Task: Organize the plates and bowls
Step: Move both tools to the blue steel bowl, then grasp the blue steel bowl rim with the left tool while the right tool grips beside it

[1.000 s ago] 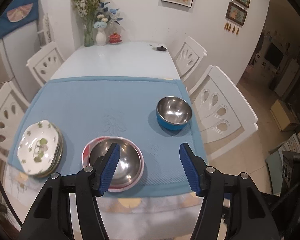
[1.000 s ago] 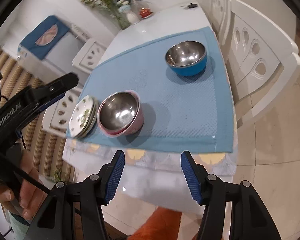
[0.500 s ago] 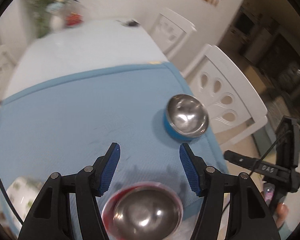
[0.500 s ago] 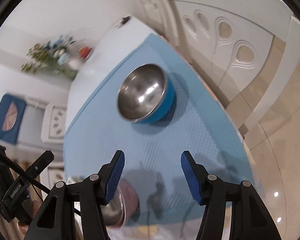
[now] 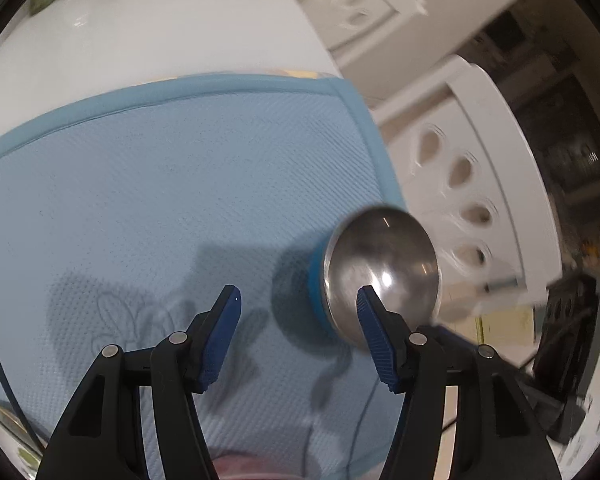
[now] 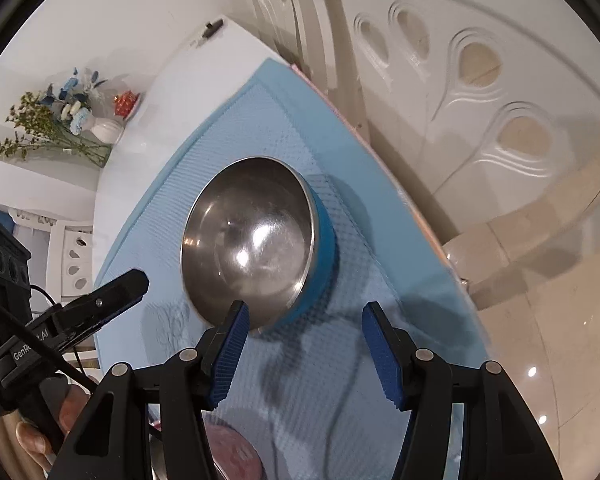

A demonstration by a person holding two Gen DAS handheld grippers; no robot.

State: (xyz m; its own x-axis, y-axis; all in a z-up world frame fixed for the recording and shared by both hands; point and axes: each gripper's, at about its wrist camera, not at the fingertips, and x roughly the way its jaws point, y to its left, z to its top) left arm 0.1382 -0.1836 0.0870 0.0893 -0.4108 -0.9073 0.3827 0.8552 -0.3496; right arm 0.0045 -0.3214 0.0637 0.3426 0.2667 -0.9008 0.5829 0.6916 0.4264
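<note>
Bowl [image 6: 248, 240]: shiny polished metal inside, blue outer shell. Mat [image 5: 160, 184]: woven textured cloth, matt. Tabletop [image 5: 160, 28]: glossy, smooth white.

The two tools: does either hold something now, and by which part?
Nothing is held. Left tool and right tool are open; the blue-sided steel bowl sits free on the mat.

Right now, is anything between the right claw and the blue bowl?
Nothing visible. The right claw is open just short of the blue bowl, with only bare blue mat between them.
</note>
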